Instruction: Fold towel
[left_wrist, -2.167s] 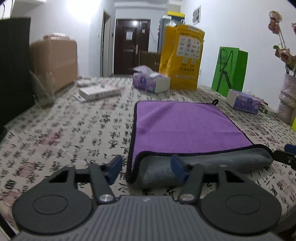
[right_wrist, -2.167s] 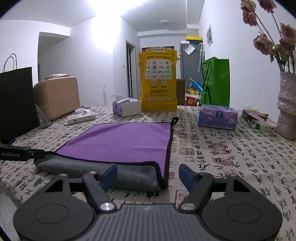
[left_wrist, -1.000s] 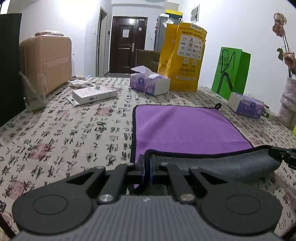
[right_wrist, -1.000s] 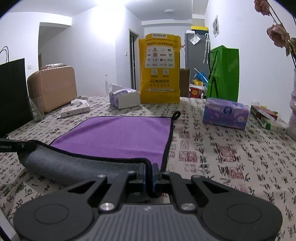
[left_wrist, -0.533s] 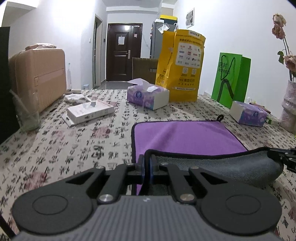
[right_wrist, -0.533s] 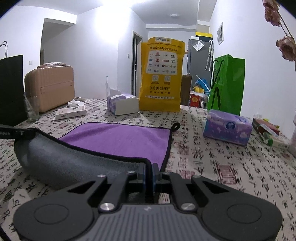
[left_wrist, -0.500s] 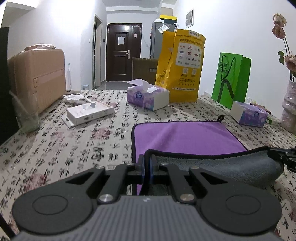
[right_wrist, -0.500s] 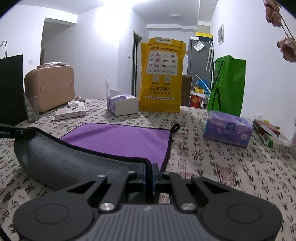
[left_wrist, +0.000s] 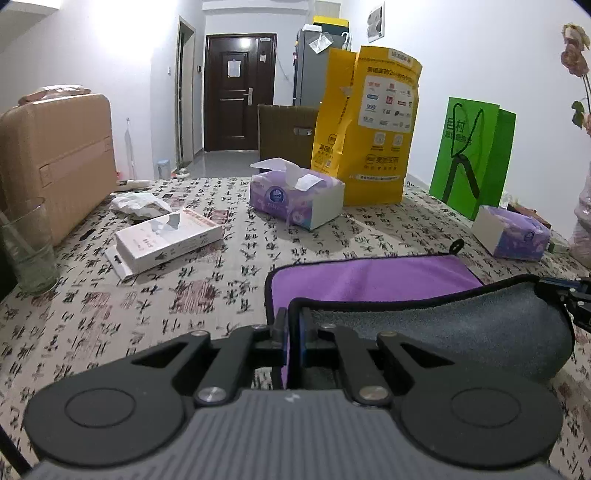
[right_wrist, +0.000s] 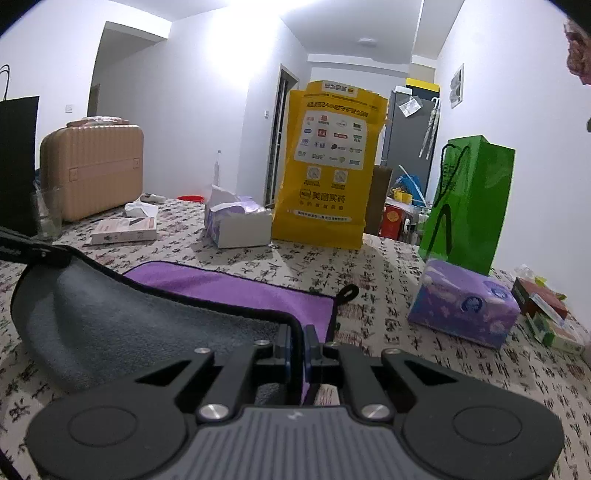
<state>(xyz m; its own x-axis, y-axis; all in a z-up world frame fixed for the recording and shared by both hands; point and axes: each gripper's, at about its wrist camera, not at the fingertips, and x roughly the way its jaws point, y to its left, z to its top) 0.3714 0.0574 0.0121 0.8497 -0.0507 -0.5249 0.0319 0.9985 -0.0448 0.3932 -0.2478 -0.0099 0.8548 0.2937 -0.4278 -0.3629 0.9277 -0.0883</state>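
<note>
One purple microfibre towel with a grey underside and black edging (left_wrist: 373, 280) is laid on the calligraphy-print cloth-covered worktop (left_wrist: 147, 295), in the lower centre of both views. Its near edge is raised and curled, so that the grey side is shown as a sagging band. Two hand-held grippers are in use. The left hand-held gripper (left_wrist: 291, 332) is pressed together on the near left corner of the towel; the right hand-held gripper (right_wrist: 297, 343) is pinched on the near right corner. Two purple tissue boxes are counted: one (left_wrist: 295, 199) at upper centre, one (left_wrist: 511, 232) at the right edge. One yellow paper bag (left_wrist: 373, 125) and one green paper bag (left_wrist: 472, 155) are stood behind them.
</note>
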